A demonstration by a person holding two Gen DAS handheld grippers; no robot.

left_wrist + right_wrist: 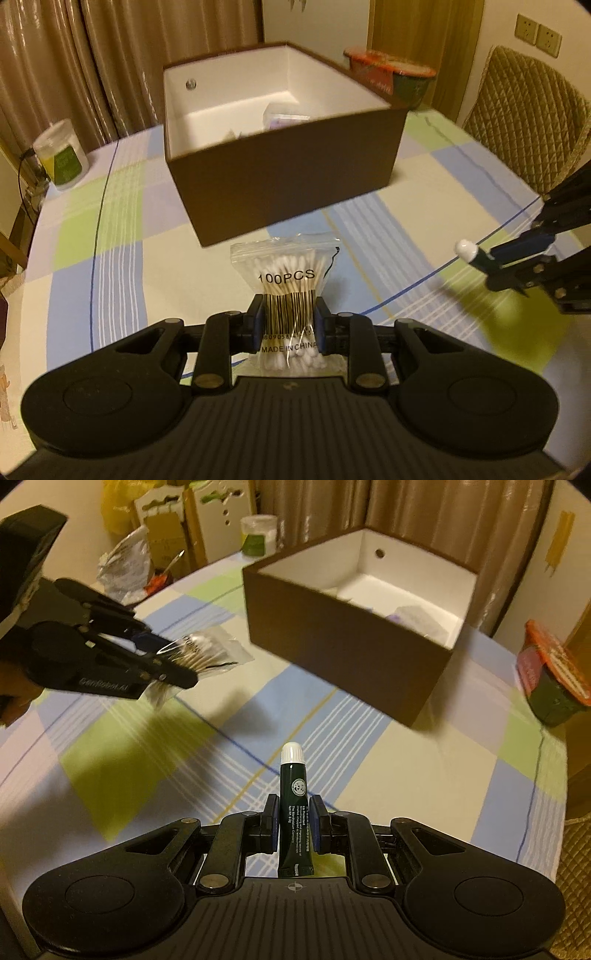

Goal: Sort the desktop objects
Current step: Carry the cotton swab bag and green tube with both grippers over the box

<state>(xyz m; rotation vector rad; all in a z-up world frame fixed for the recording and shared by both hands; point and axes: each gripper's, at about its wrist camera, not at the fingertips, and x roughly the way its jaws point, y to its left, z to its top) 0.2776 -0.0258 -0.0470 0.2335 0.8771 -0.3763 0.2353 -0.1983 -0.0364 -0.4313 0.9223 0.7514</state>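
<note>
The left tongs [289,325] clamp a swab bag [286,280] (marked 100PCS), held above the counter [110,258] just before the brown box [284,177]. The right tongs [293,821] clamp a dark green tube [294,812], white cap forward, over the counter, short of the box.

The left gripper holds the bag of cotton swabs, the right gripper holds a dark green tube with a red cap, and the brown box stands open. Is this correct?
Not quite: the cap of the tube is white, as the right wrist view shows. The rest holds: the left gripper grips the bag of cotton swabs, the right gripper the tube, and the brown box stands open.
</note>
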